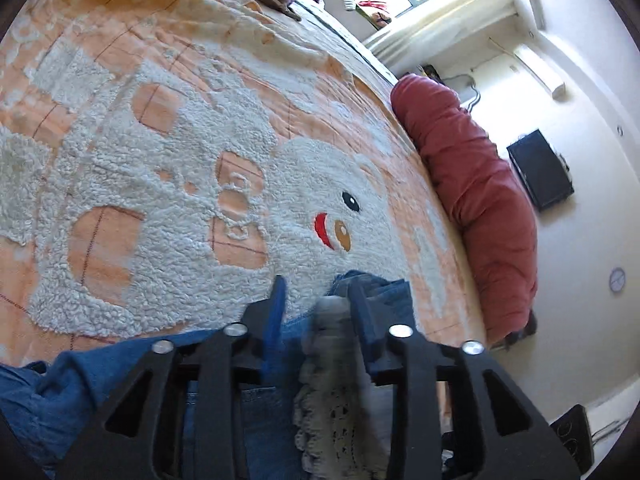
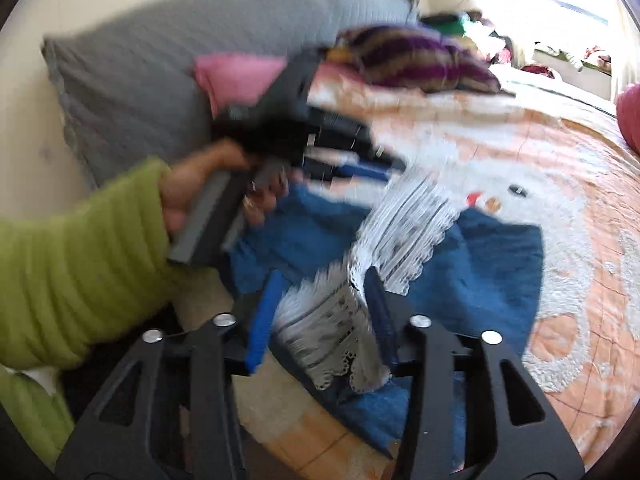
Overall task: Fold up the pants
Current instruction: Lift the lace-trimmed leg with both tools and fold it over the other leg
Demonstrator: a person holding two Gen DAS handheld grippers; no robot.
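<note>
The blue denim pants (image 2: 476, 264) with a white lace trim (image 2: 404, 216) lie on the bed. In the left wrist view the denim (image 1: 260, 412) and lace (image 1: 340, 400) sit between the fingers of my left gripper (image 1: 316, 292), whose jaws stand apart. My left gripper also shows in the right wrist view (image 2: 380, 164), held by a hand in a green sleeve, just above the pants. My right gripper (image 2: 322, 276) has its jaws apart with lace (image 2: 328, 320) lying between them. The right view is blurred.
The bed is covered by an orange blanket with a fluffy white bear pattern (image 1: 192, 184). A red bolster (image 1: 476, 200) lies along the far edge. A grey pillow (image 2: 132, 76), a pink cushion (image 2: 236, 76) and a purple striped cloth (image 2: 416, 60) lie at the head.
</note>
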